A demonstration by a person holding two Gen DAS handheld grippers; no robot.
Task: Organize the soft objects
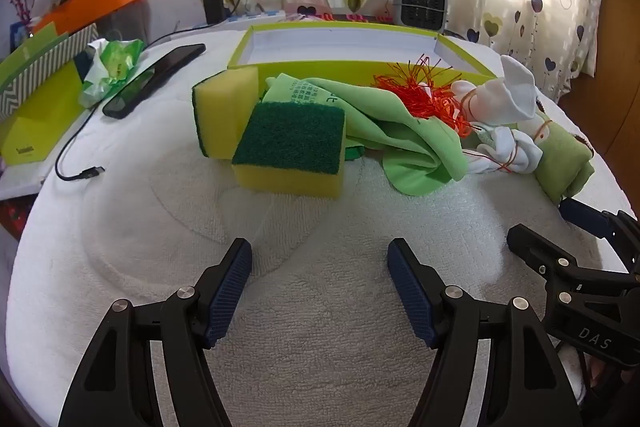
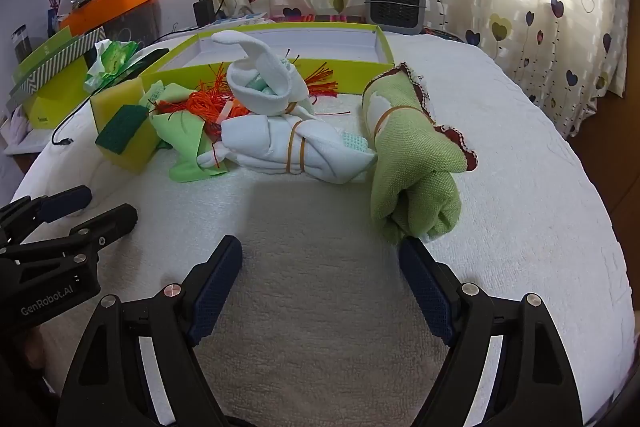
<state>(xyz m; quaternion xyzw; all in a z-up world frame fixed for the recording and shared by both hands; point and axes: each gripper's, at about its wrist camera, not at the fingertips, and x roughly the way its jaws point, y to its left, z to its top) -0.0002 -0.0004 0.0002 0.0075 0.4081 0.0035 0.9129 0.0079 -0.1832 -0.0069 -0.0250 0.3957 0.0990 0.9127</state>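
Two yellow sponges with green scouring pads lie on the white towel: one flat [image 1: 290,151] [image 2: 124,139], one on edge [image 1: 224,111] behind it. Beside them sit a light green cloth [image 1: 384,123] [image 2: 180,135], a tangle of orange string [image 1: 424,95] [image 2: 208,103], white socks bound with rubber bands [image 1: 500,99] [image 2: 288,147] and a rolled green knit cloth [image 2: 416,163] [image 1: 564,163]. Behind stands a lime-green shallow box [image 1: 344,65] [image 2: 288,61], empty inside. My left gripper [image 1: 320,247] is open over bare towel in front of the flat sponge. My right gripper [image 2: 320,247] is open, its right fingertip near the rolled cloth's end.
A black phone [image 1: 154,81], a USB cable [image 1: 80,173] and a crumpled green wrapper [image 1: 112,67] lie at the left. Lime-green boxes [image 1: 36,115] and an orange tray [image 1: 92,1] stand further left. A small grey heater [image 1: 419,1] [image 2: 394,3] sits before the curtain.
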